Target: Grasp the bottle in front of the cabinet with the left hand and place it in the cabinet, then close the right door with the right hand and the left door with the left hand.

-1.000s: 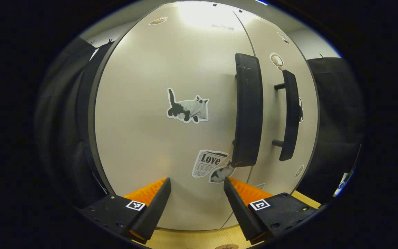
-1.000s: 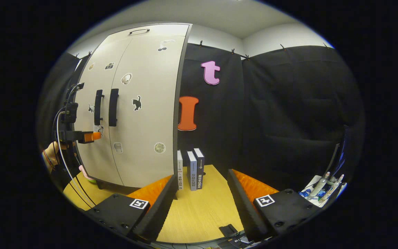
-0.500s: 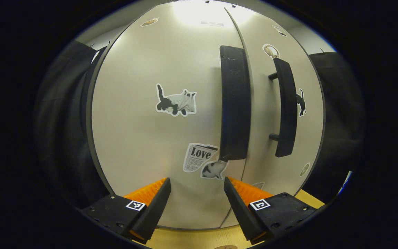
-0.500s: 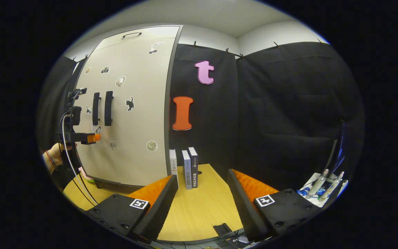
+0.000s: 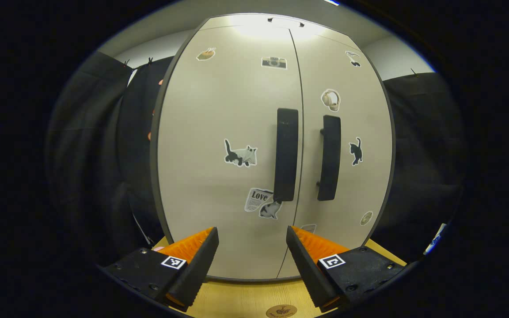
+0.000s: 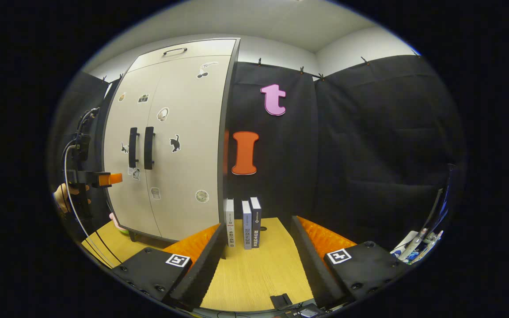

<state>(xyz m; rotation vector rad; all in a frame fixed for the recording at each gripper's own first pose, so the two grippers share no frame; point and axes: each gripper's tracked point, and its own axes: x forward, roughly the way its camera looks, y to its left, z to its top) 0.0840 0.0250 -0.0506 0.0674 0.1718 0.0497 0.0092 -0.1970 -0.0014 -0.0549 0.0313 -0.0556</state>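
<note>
— Tongs? Left gripper [image 5: 251,247] gapes empty before the cabinet [image 5: 219,110]; both doors shut, handles at one o'clock; bottle presumably inside, unseen.
— Right gripper [image 6: 258,247] likewise agape, empty; cabinet at ten o'clock. Task looks finished; just withdraw.

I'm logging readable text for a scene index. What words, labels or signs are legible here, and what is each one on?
"Love": headline on the newspaper sticker on the cabinet's left door, beside the left handle.
Fine print under that headline: too small to read.
Spines of the three books standing on the table: print there, too small to read.
Round sticker on the table edge: blurred, unreadable.
</note>
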